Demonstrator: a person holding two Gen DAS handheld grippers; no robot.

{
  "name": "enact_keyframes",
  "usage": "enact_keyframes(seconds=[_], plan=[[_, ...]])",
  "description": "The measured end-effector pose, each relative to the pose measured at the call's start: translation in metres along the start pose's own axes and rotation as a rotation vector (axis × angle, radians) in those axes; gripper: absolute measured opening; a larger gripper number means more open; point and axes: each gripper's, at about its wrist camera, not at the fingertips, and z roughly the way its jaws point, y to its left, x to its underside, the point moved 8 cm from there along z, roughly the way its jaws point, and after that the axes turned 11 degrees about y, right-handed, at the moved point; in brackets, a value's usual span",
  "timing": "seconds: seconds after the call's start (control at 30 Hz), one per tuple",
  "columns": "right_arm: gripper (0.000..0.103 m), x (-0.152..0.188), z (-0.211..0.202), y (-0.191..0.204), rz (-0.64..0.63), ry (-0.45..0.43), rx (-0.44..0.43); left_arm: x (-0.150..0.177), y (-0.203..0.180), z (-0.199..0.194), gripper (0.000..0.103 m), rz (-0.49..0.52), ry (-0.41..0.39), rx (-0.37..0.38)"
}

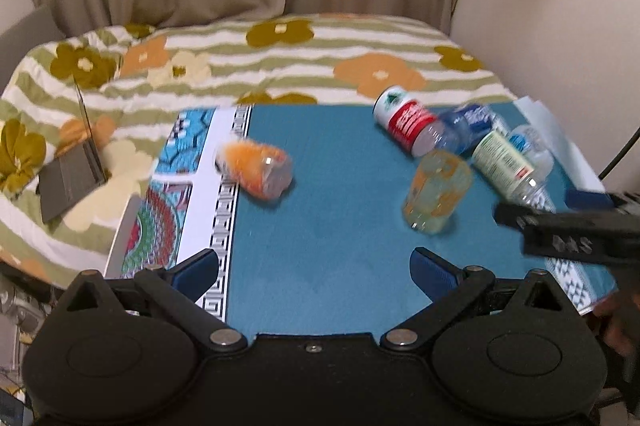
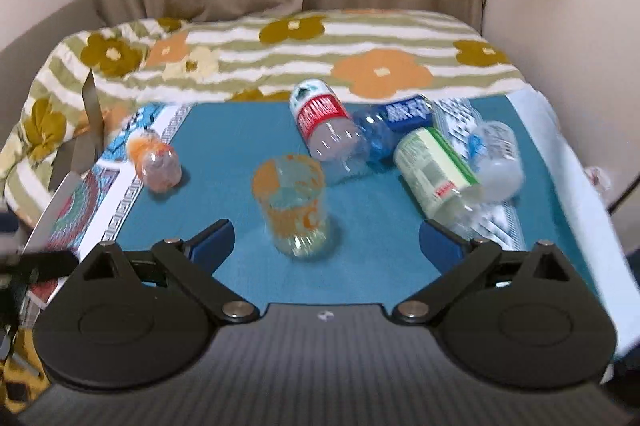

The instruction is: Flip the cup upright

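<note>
Cup of clear orange-patterned glass [image 2: 291,203], frame centre, could topple into nearby bottles if either wide-open, empty tool [image 2: 326,240] clips it.

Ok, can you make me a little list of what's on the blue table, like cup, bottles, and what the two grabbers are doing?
cup: clear glass with orange print, standing on the teal mat; which end is up is too blurred to tell
orange bottle: lying alone, left side
other bottles: red-label, blue-label, green-label, lying piled together
left gripper: open, empty
right gripper: open, empty, cup just ahead
</note>
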Motion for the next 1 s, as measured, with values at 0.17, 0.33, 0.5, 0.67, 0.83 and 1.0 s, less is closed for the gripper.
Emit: enact_keyframes(seconds=[0.17, 0.33, 0.5, 0.67, 0.83, 1.0], plan=[[0.103, 0.005, -0.029, -0.016, 0.003, 0.041, 0.017, -0.008, -0.010, -0.015, 0.103, 0.015, -0.063, -0.016], [0.103, 0.007, -0.048, -0.028, -0.005, 0.025, 0.038, -0.007, -0.020, -0.021, 0.103, 0.021, -0.108, -0.004], [0.103, 0.012, -0.052, -0.040, 0.010, 0.035, 0.052, -0.005, -0.030, -0.024, 0.103, 0.022, -0.126, 0.003], [0.103, 0.018, -0.051, -0.048, 0.028, 0.050, 0.056, -0.004, -0.037, -0.027, 0.103, 0.028, -0.139, -0.008], [0.103, 0.019, -0.053, -0.052, 0.039, 0.047, 0.050, -0.003, -0.039, -0.030, 0.103, 0.030, -0.148, -0.018], [0.103, 0.018, -0.053, -0.055, 0.046, 0.044, 0.049, -0.002, -0.041, -0.032, 0.103, 0.028, -0.155, -0.027]])
